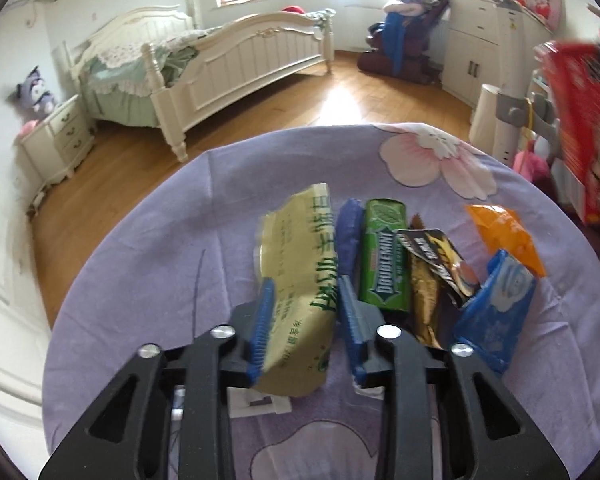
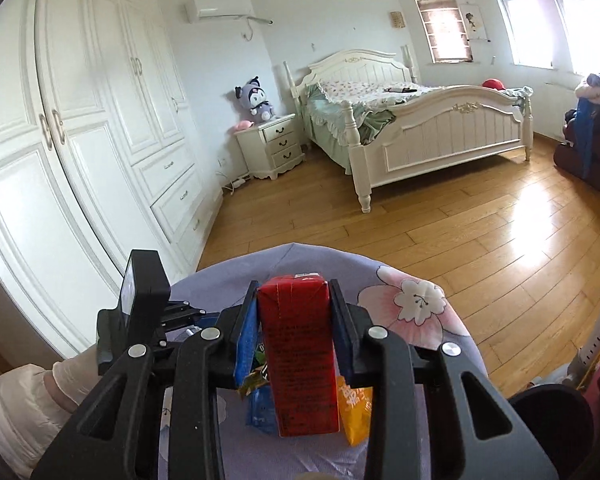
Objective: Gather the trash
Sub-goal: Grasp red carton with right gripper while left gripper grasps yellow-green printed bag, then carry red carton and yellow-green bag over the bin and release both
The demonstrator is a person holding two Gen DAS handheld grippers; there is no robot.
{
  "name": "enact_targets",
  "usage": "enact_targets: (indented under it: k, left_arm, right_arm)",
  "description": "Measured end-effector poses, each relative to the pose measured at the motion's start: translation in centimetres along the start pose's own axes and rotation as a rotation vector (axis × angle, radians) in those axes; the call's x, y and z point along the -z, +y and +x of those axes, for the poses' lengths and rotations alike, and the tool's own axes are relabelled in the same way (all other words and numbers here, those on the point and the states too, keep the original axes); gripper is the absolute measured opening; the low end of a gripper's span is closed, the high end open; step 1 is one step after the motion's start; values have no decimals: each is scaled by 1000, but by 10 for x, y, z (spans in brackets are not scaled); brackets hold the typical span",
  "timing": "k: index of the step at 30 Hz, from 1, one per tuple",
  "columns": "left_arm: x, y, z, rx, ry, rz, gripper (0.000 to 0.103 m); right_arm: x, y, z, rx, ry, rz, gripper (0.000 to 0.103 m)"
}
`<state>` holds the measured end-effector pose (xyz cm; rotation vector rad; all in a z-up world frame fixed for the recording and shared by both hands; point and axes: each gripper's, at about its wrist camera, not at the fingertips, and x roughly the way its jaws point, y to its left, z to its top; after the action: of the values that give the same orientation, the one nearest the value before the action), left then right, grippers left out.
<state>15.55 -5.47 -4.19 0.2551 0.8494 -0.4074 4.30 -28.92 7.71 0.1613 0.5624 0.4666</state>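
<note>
**Trash on the purple table**

A round table with a purple flower cloth (image 1: 148, 264) stands on a wood floor (image 2: 440, 232) near a white bed (image 2: 420, 120). The left gripper (image 1: 304, 312) squeezes a yellow wrapper (image 1: 300, 264) beside other wrappers. The right gripper (image 2: 294, 308) grips a red carton (image 2: 300, 344), lifted above the cloth.

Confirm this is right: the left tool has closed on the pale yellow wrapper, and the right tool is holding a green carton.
One thing is wrong: the carton in the right tool is red, not green, as the right wrist view shows. The left tool does grip the pale yellow wrapper.
</note>
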Motion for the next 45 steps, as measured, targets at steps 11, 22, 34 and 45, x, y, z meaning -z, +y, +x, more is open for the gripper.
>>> enact_targets:
  k: [11,22,34,45]
  left_arm:
    - [-3,-6,-65,85,-203,-174,15]
    - [-24,-152,-97,243,-289,-52,15]
    - [-34,-296,-68,413,-261,139,15]
    - [-33,-324,-36,455,-188,161,15]
  right_arm:
    - [33,-16,-23,36,-36,128,33]
    - [74,-57,-85,339,-143,100,33]
    - [121,-122,-128,576,-127,130,33]
    - [141,-143,-123,683,-73,78,33]
